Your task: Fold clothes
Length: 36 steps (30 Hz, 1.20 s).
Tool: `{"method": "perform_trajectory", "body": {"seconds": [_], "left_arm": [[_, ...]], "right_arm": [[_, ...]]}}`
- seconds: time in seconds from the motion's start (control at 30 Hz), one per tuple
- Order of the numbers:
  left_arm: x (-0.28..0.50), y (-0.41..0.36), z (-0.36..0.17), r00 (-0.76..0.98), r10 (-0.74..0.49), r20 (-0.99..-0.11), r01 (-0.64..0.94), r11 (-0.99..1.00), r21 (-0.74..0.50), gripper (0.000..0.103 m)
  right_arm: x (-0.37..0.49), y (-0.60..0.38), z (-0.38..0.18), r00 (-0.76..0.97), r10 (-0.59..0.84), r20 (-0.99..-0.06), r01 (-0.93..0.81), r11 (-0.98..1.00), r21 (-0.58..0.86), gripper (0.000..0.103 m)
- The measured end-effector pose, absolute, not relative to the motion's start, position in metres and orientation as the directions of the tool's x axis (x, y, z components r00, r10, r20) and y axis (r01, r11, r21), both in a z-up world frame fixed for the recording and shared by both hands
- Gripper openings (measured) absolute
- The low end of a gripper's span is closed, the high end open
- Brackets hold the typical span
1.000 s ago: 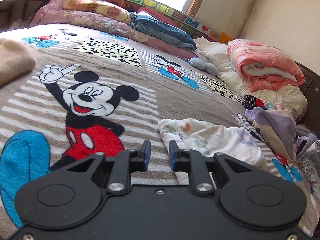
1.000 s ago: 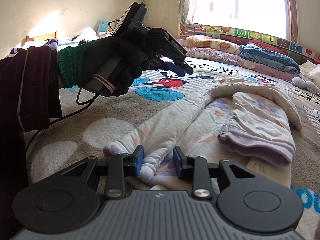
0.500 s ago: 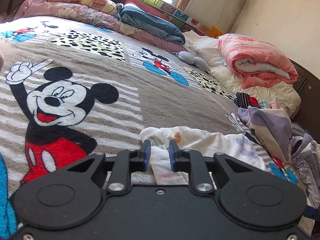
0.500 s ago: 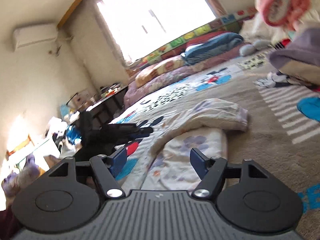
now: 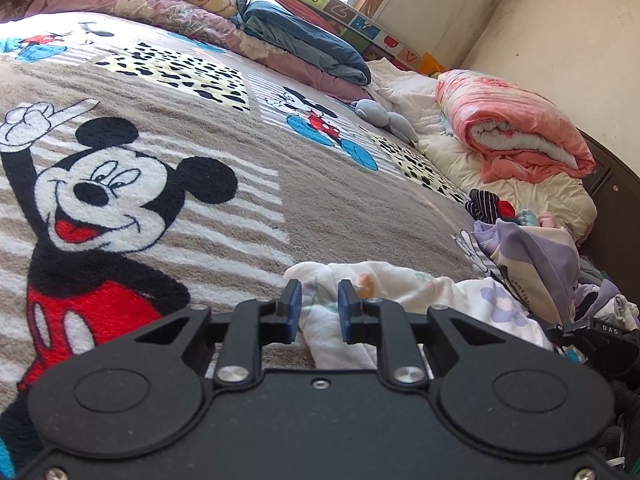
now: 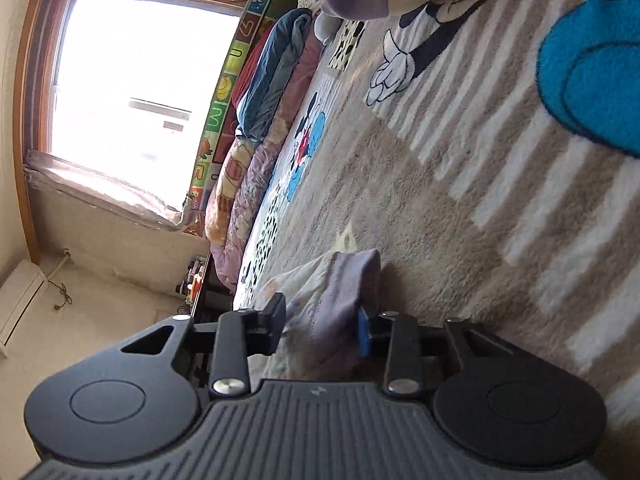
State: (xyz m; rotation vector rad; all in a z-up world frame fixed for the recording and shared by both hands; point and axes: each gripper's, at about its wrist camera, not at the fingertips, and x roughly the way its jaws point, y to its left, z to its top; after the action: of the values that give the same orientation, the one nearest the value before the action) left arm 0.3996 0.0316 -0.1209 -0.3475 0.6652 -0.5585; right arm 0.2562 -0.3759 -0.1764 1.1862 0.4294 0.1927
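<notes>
The left tool (image 5: 318, 306) sits low over the bed, its blue pads a narrow gap apart with a fold of the white printed garment (image 5: 400, 292) lying between them; whether the pads actually pinch that fold cannot be told from this view. The garment lies crumpled on the Mickey Mouse blanket (image 5: 200, 208), spreading to the right of the tool.

The right tool (image 6: 322, 320) is rolled onto its side, so the bed appears tilted in its camera. Its jaws have just been closing, and they now clamp the garment's lilac cuff (image 6: 346, 292), the pads pressing on the cloth from both sides, the cuff standing up between them off the blanket.

Just beyond the garment, at the right, sits a heap of lilac and grey clothes (image 5: 536, 256). Farther off lie a grey soft toy (image 5: 384, 118) and a rolled pink quilt (image 5: 516, 128) on a cream duvet. At the far edge, folded bedding, including a blue quilt (image 5: 304, 44), lines the wall under the window (image 6: 132, 92).
</notes>
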Motion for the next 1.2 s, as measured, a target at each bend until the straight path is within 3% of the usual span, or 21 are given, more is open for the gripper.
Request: {"method": "perform_trajectory", "body": {"seconds": [0.13, 0.27, 0.5, 0.67, 0.77, 0.83, 0.87, 0.9, 1.03, 1.2], "left_arm": [[0.400, 0.030, -0.119, 0.650, -0.599, -0.467, 0.385, 0.790, -0.477, 0.016], [0.400, 0.025, -0.119, 0.647, -0.600, -0.471, 0.398, 0.792, -0.462, 0.016], [0.402, 0.018, -0.119, 0.640, -0.617, -0.459, 0.429, 0.782, -0.453, 0.016], [0.407, 0.001, -0.133, 0.596, -0.595, -0.539, 0.439, 0.804, -0.402, 0.016], [0.407, 0.005, -0.133, 0.593, -0.607, -0.529, 0.438, 0.794, -0.421, 0.016], [0.406, 0.006, -0.133, 0.595, -0.608, -0.526, 0.438, 0.794, -0.423, 0.016], [0.405, 0.006, -0.132, 0.598, -0.607, -0.523, 0.440, 0.794, -0.419, 0.016], [0.404, 0.007, -0.130, 0.602, -0.610, -0.516, 0.442, 0.792, -0.421, 0.017], [0.401, 0.013, -0.123, 0.607, -0.627, -0.488, 0.447, 0.777, -0.443, 0.019], [0.395, 0.017, -0.110, 0.580, -0.660, -0.477, 0.493, 0.751, -0.440, 0.023]], "right_arm": [[0.248, -0.371, -0.155, 0.922, 0.359, -0.143, -0.026, 0.427, 0.904, 0.013], [0.233, -0.374, -0.137, 0.933, 0.342, -0.108, -0.077, 0.487, 0.870, 0.011], [0.234, -0.390, -0.146, 0.941, 0.303, -0.149, -0.027, 0.507, 0.862, 0.009], [0.235, -0.389, -0.173, 0.932, 0.305, -0.197, 0.035, 0.466, 0.884, 0.009], [0.234, -0.387, -0.178, 0.931, 0.311, -0.192, 0.039, 0.439, 0.898, 0.022], [0.237, -0.387, -0.179, 0.930, 0.311, -0.195, 0.051, 0.419, 0.907, 0.070], [0.239, -0.386, -0.180, 0.930, 0.308, -0.200, 0.058, 0.415, 0.908, 0.073], [0.243, -0.386, -0.180, 0.928, 0.310, -0.208, 0.062, 0.421, 0.905, 0.069], [0.255, -0.381, -0.172, 0.912, 0.332, -0.240, 0.054, 0.482, 0.874, 0.021], [0.252, -0.376, -0.141, 0.924, 0.311, -0.224, 0.003, 0.579, 0.816, 0.015]]}}
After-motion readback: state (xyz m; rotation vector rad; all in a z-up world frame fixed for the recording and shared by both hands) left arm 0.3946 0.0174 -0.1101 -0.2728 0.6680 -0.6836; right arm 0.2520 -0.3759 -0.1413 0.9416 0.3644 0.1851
